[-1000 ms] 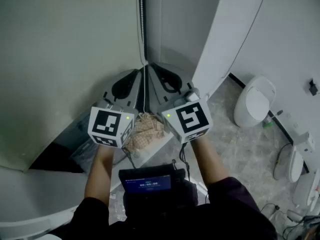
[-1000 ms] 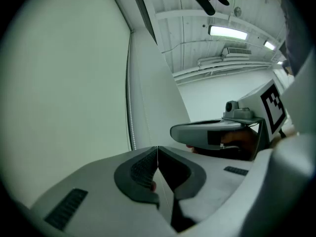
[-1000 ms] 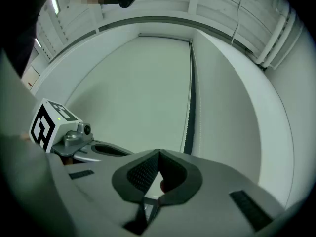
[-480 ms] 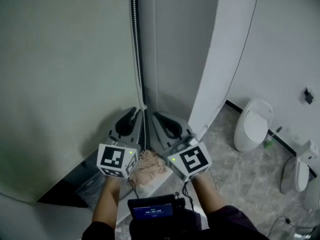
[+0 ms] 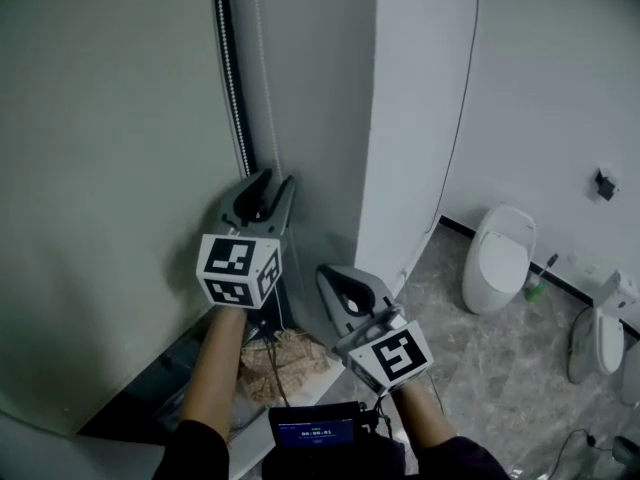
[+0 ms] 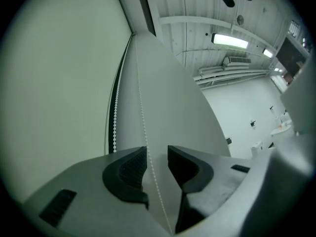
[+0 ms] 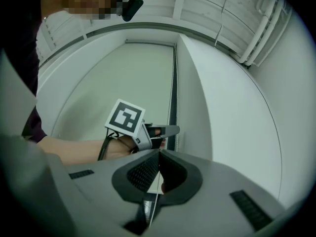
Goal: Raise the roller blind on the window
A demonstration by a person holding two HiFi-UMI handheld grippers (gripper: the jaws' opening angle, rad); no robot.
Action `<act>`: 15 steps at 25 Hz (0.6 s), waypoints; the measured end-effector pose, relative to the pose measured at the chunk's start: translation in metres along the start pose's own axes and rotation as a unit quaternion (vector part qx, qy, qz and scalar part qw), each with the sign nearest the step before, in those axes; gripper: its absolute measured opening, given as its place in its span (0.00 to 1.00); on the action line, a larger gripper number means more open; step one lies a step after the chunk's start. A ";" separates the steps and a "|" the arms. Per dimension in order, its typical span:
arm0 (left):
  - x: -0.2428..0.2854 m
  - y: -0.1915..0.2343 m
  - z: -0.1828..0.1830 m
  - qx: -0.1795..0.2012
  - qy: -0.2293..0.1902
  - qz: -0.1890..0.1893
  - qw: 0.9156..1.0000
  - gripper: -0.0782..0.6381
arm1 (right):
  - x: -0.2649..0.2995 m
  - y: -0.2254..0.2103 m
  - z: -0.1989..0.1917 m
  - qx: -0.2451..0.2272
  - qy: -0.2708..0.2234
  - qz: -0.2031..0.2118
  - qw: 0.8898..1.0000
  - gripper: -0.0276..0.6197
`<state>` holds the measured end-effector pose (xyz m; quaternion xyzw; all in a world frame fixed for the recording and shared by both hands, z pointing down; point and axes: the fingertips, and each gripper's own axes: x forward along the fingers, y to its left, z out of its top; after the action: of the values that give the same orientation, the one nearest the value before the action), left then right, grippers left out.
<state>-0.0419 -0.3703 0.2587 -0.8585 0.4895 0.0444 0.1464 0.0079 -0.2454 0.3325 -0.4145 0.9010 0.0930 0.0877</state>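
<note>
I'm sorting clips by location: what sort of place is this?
Likely a sanitary-ware showroom or storeroom rather than a working bathroom: a white toilet and a second toilet stand on the marbled floor, near a window with a roller blind and bead chain.

The head view is taken from above the person's forearms and aimed steeply down into the window corner, so the left gripper, the right gripper and the floor are taken in from farther off. The left gripper view is set close beside the roller blind and aimed up along the fingers toward the ceiling. The bead chain is seen there between the opening fingers. The right gripper view is aimed upward likewise from lower down, its fingers closed on the chain. The blind, the chain and the white column are shared by all three views. The left gripper is shared by the head and right gripper views.
</note>
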 end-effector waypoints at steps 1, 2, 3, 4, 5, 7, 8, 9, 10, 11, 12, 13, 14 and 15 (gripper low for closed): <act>0.007 0.002 0.002 0.002 0.005 0.002 1.000 0.28 | -0.004 -0.001 -0.001 0.002 0.000 -0.002 1.000 0.05; 0.011 0.004 0.002 -0.001 0.011 0.003 1.000 0.28 | -0.007 -0.002 -0.003 0.004 0.000 -0.004 1.000 0.05; 0.014 0.005 0.001 -0.006 0.017 0.003 1.000 0.28 | -0.010 -0.002 -0.004 0.004 0.001 -0.005 1.000 0.05; 0.016 0.007 0.000 -0.012 0.022 0.004 1.000 0.28 | -0.012 -0.002 -0.005 0.001 0.003 -0.006 1.000 0.05; 0.017 0.009 -0.001 -0.017 0.026 0.005 1.000 0.28 | -0.014 -0.002 -0.006 -0.002 0.004 -0.007 1.000 0.05; 0.020 0.010 -0.001 -0.021 0.031 0.011 0.999 0.26 | -0.017 -0.003 -0.006 -0.002 0.006 -0.007 1.000 0.05; 0.021 0.010 0.000 -0.021 0.032 0.015 0.999 0.19 | -0.018 -0.005 -0.006 0.001 0.006 -0.006 1.000 0.05; 0.021 0.010 0.000 -0.020 0.031 0.018 0.999 0.14 | -0.019 -0.006 -0.006 0.003 0.006 -0.005 1.000 0.05; 0.020 0.010 0.001 -0.017 0.030 0.022 0.999 0.14 | -0.020 -0.007 -0.006 0.004 0.007 -0.005 1.000 0.05; 0.018 0.010 0.002 -0.013 0.029 0.024 0.999 0.13 | -0.019 -0.007 -0.007 0.004 0.007 -0.005 1.000 0.05; 0.015 0.009 0.003 -0.010 0.027 0.025 0.999 0.13 | -0.019 -0.007 -0.007 0.005 0.007 -0.007 1.000 0.05; 0.012 0.007 0.004 -0.005 0.025 0.025 0.999 0.13 | -0.018 -0.008 -0.007 0.006 0.007 -0.009 1.000 0.05; 0.008 0.005 0.004 0.002 0.024 0.025 0.999 0.13 | -0.017 -0.009 -0.005 0.008 0.007 -0.012 1.000 0.05; 0.003 0.003 0.003 0.012 0.024 0.025 0.999 0.13 | -0.014 -0.011 -0.002 0.013 0.004 -0.014 1.000 0.05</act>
<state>-0.0422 -0.3733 0.2541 -0.8447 0.5151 0.0211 0.1440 0.0256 -0.2428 0.3370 -0.4264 0.8966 0.0779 0.0906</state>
